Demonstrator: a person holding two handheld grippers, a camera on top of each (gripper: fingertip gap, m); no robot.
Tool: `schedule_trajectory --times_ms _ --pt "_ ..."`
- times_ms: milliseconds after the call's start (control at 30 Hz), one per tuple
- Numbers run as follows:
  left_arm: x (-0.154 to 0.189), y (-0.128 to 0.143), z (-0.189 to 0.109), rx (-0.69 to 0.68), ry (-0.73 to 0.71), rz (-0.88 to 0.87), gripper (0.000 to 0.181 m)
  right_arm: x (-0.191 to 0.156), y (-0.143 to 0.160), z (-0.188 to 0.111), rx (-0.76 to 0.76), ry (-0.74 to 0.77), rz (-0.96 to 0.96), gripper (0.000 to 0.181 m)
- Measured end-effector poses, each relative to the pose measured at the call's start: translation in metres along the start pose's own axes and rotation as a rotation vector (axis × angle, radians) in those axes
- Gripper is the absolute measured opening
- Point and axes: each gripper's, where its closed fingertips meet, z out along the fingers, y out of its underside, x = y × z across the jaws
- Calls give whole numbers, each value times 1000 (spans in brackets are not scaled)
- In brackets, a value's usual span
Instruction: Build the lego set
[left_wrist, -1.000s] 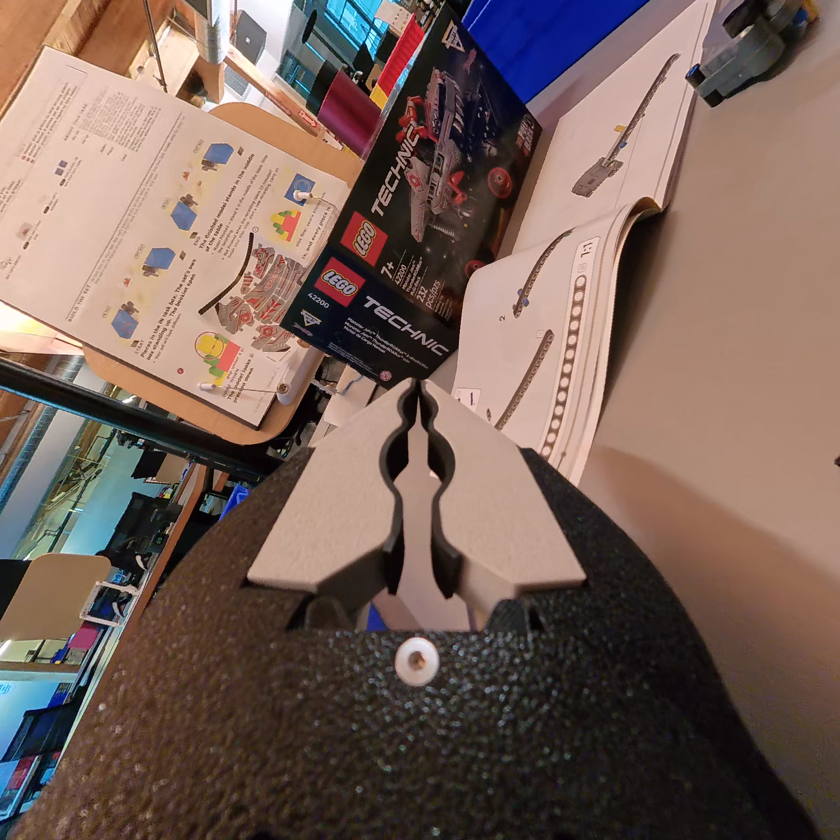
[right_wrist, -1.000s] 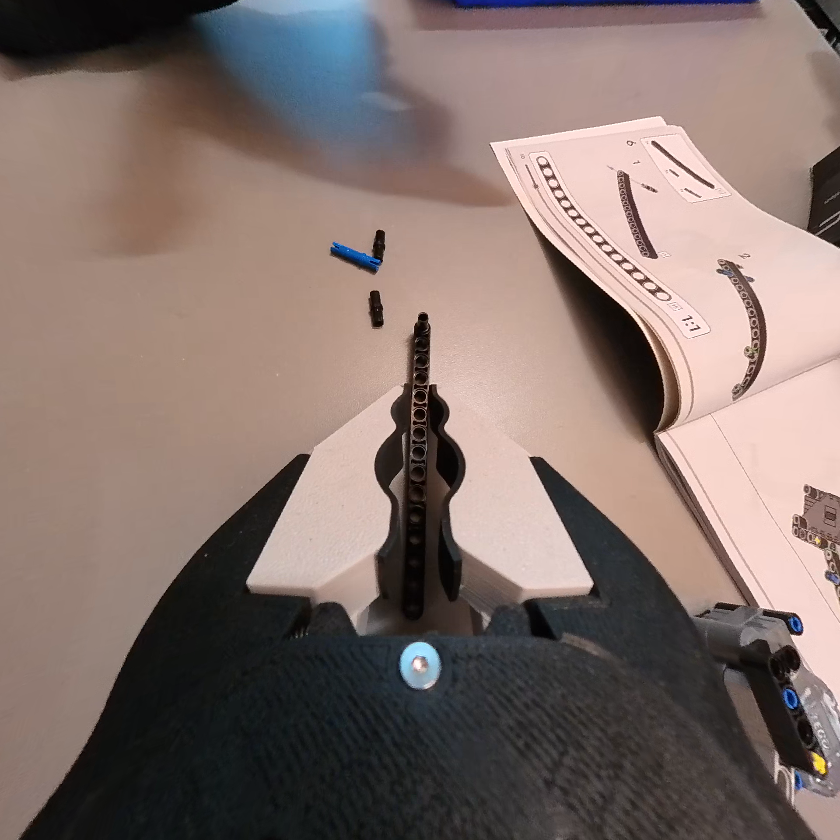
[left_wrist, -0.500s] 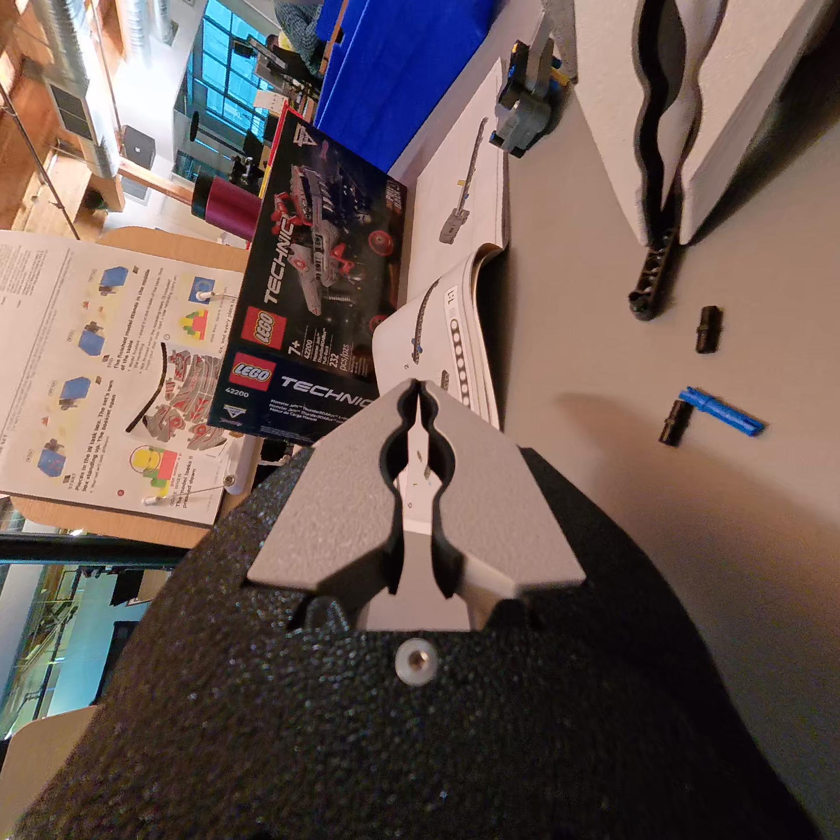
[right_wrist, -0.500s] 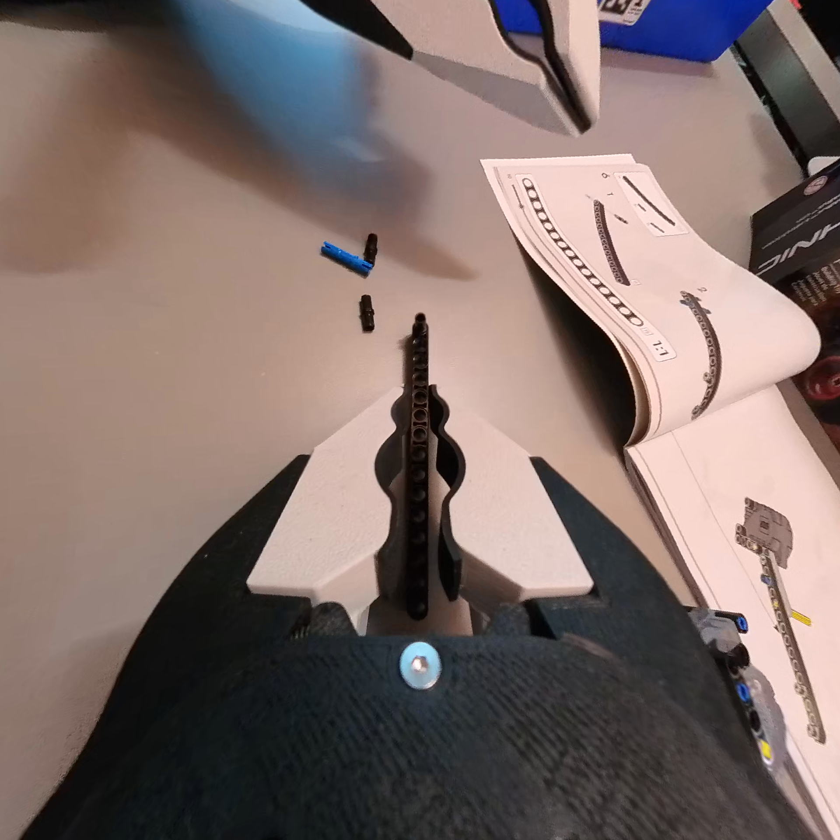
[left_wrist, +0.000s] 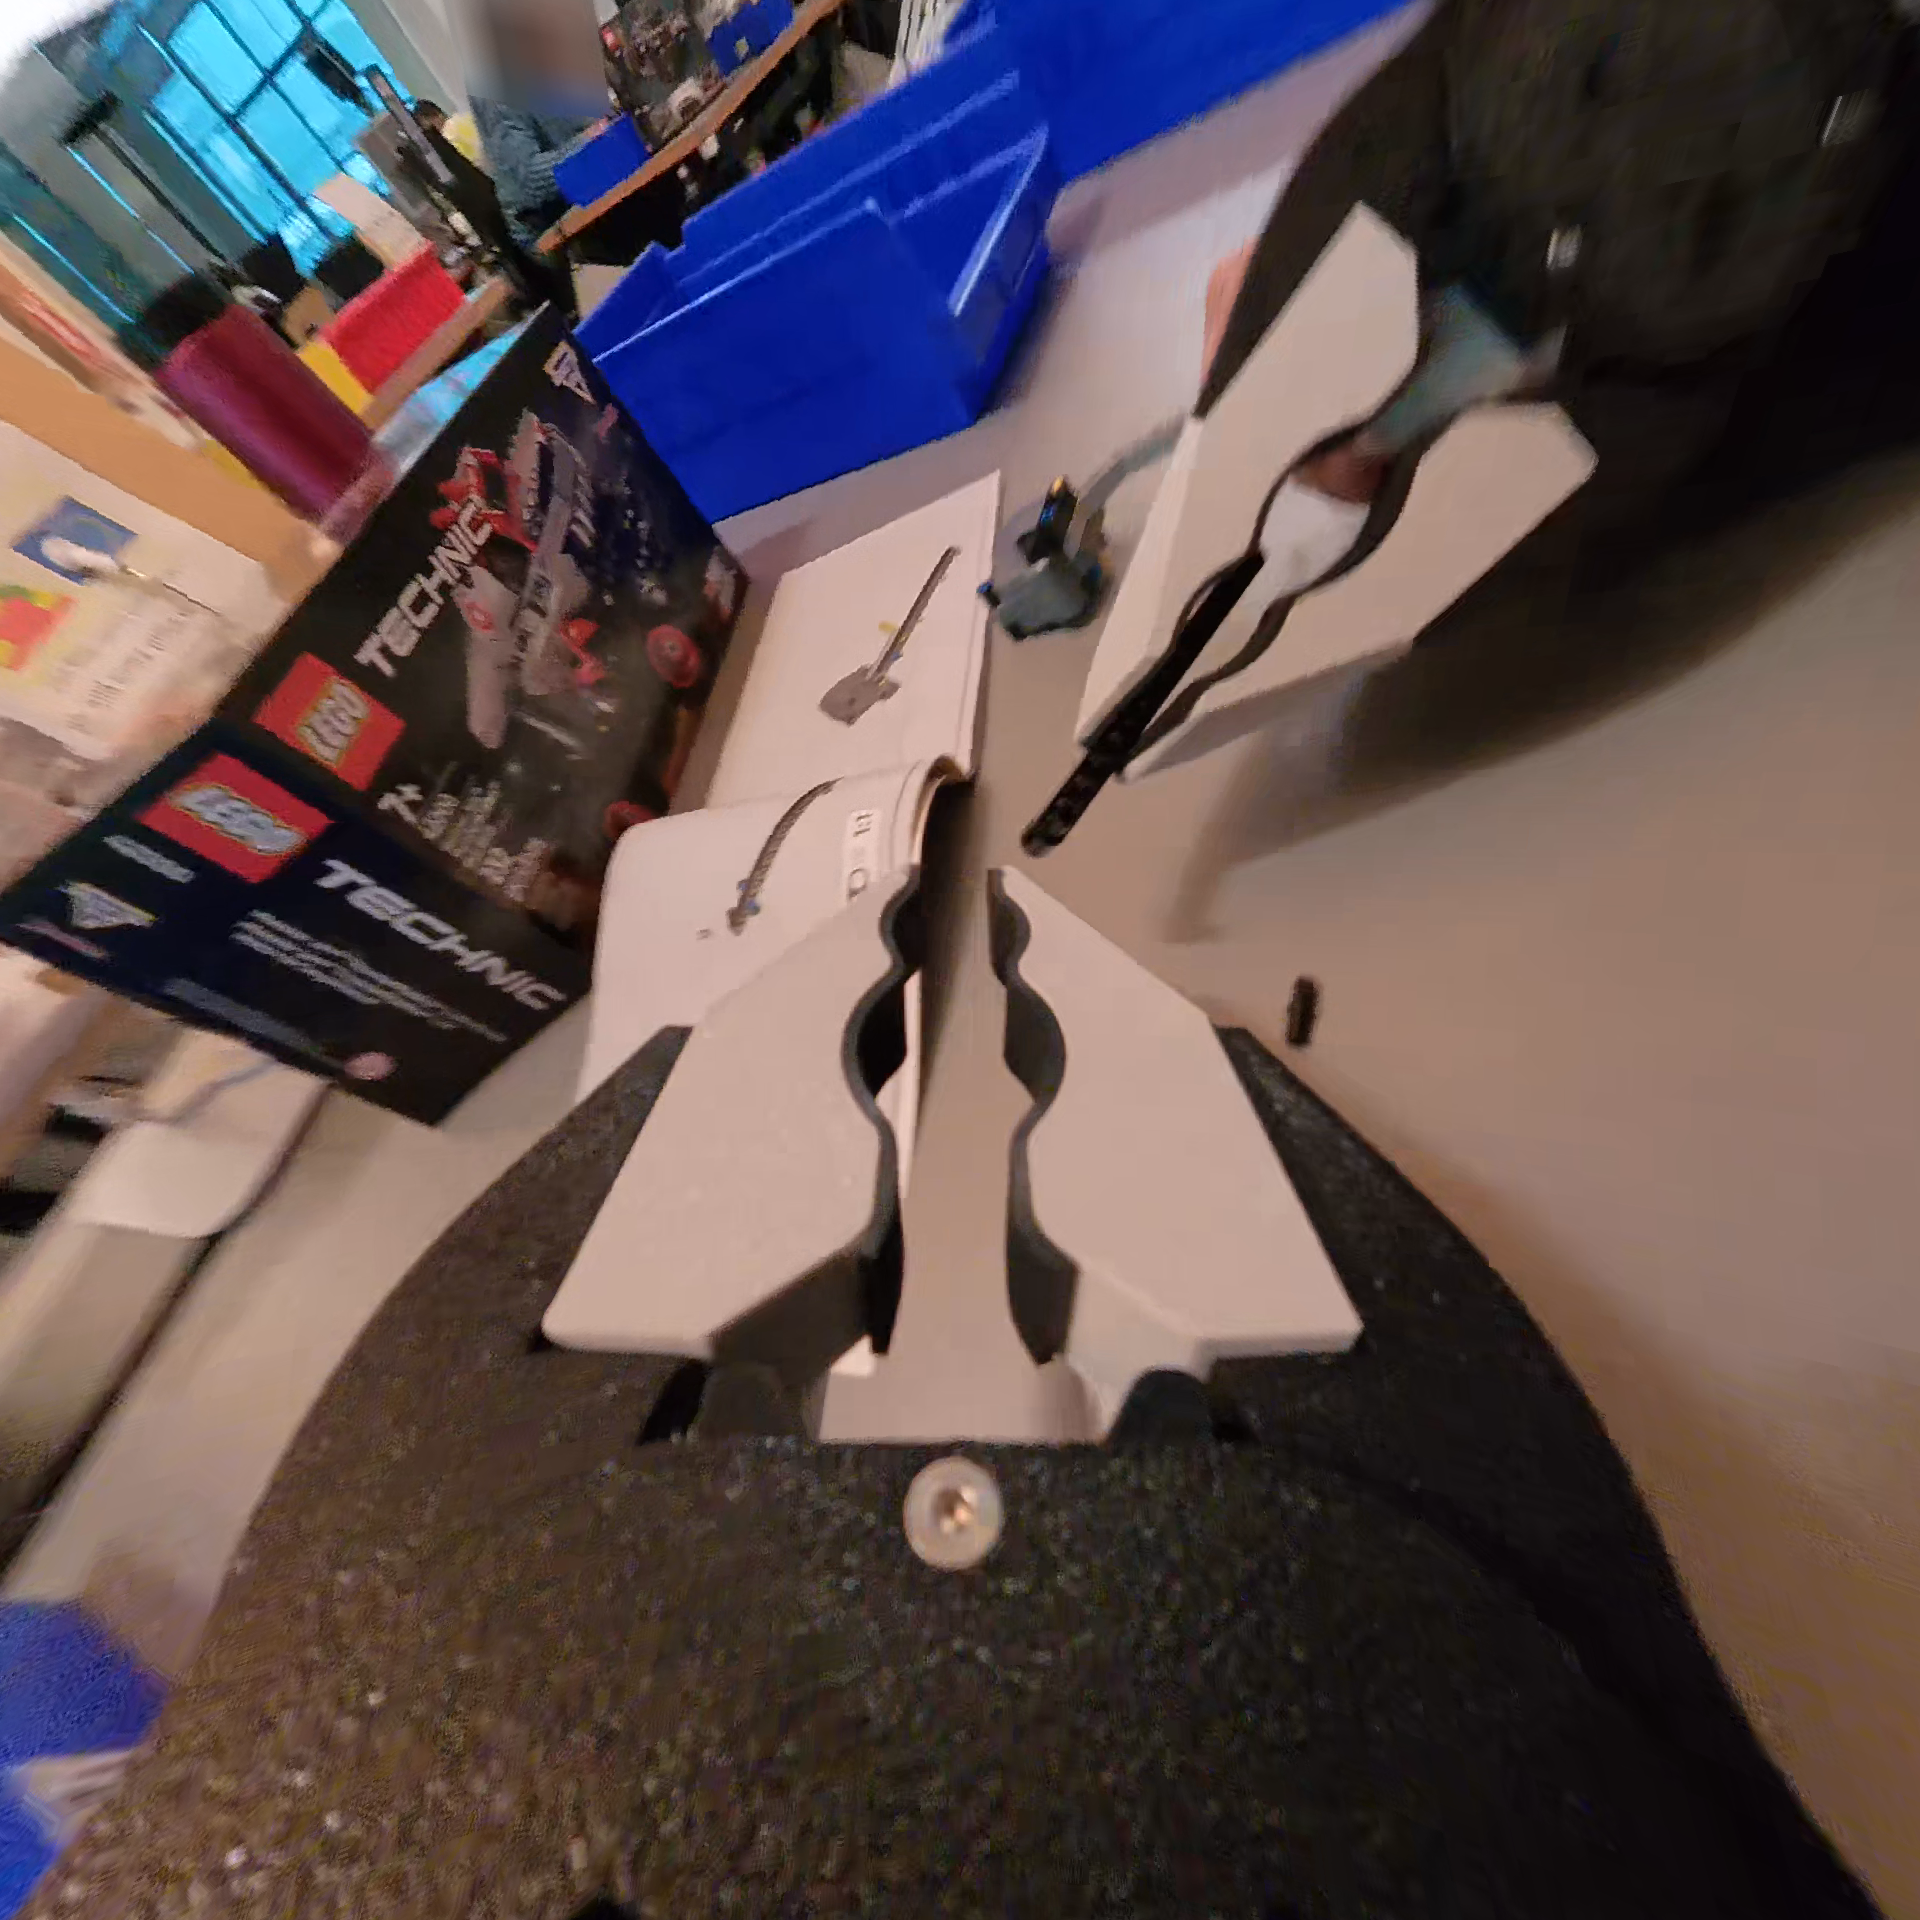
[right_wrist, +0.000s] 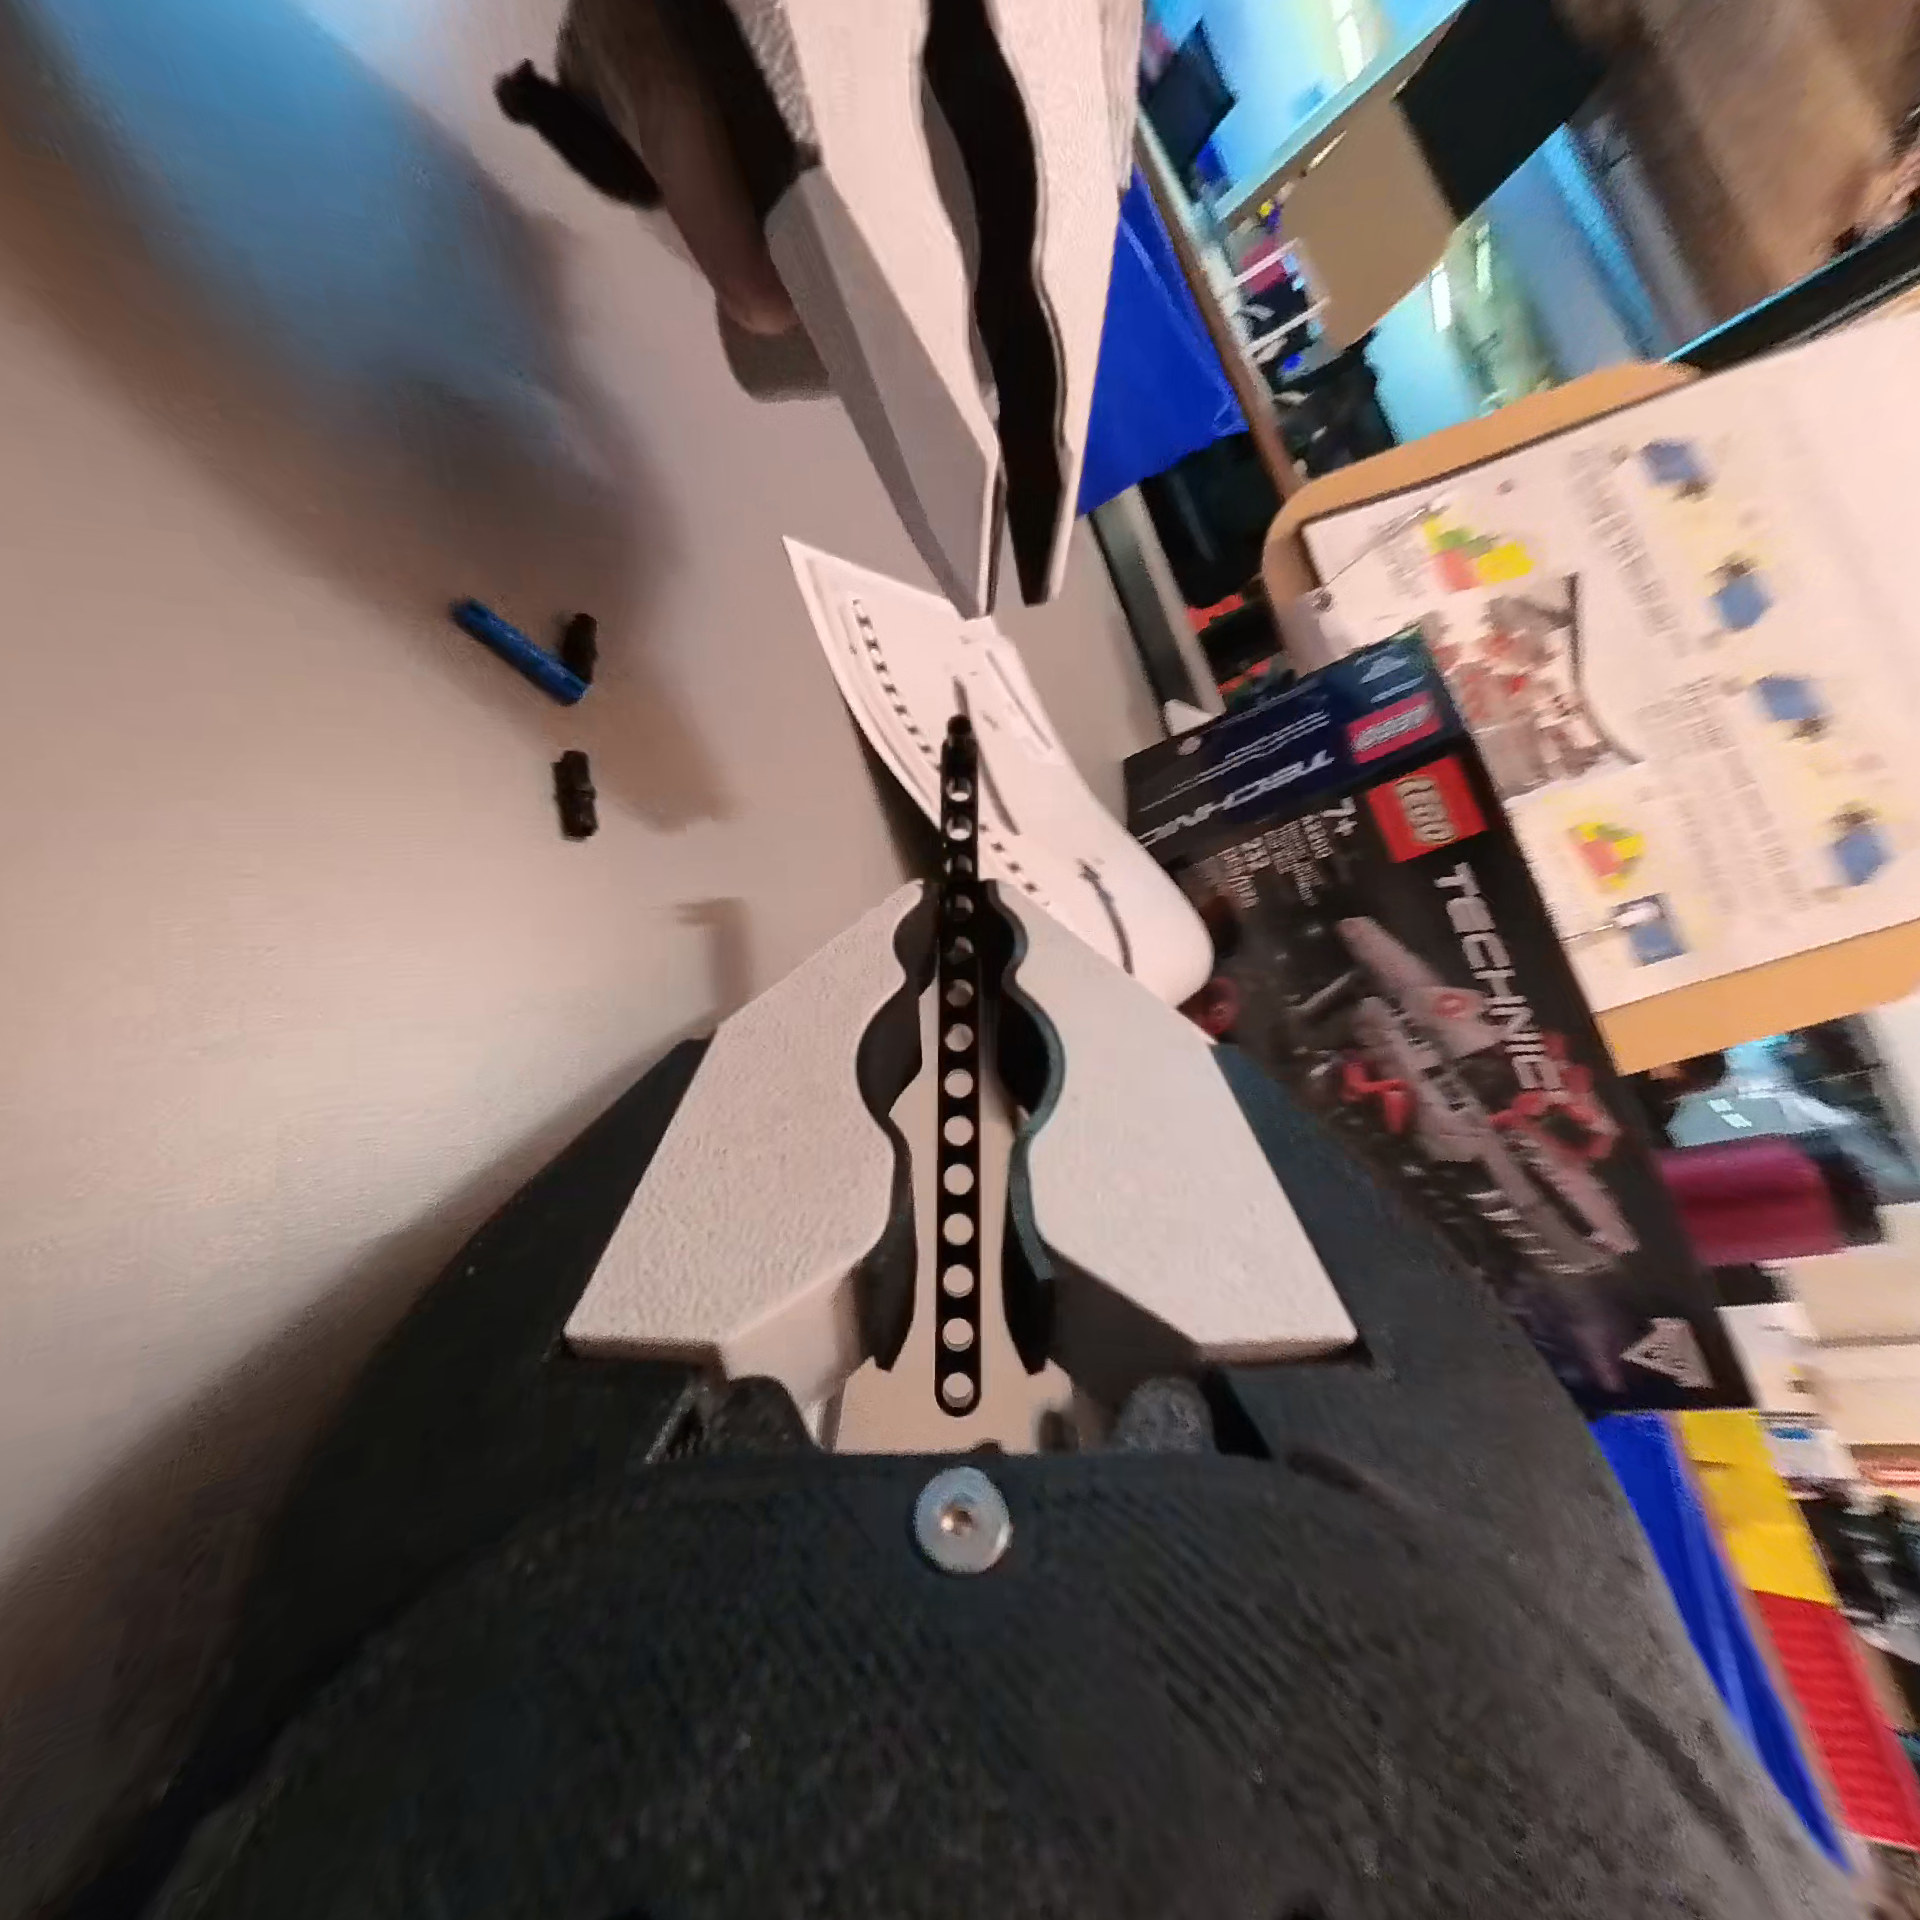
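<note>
On the beige surface (right_wrist: 260, 987) lay loose pins; the right tongs (right_wrist: 961, 914) gripped a black beam (right_wrist: 958, 1091), the left tongs (left_wrist: 951, 894) stood parted, empty.

Bright, motion-blurred, edges fisheye-warped

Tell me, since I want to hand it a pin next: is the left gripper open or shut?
Open. In its own wrist view the left gripper shows a clear gap between its fingers, with nothing held.
</note>
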Motion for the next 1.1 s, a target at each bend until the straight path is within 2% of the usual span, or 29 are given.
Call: schedule_trajectory --times_ms 133,300,433,1100 --pt "6 -9 -3 78 118 -225 25 3 -8 -2 11 62 -99 5" --pt "14 -12 0 92 224 -409 32 1 -10 0 -2 89 -189 5" --pt "19 -1 6 19 235 -435 35 1 -11 1 5 89 -196 5" --pt "32 0 8 -10 286 -385 28 -12 -14 1 10 55 -258 5"
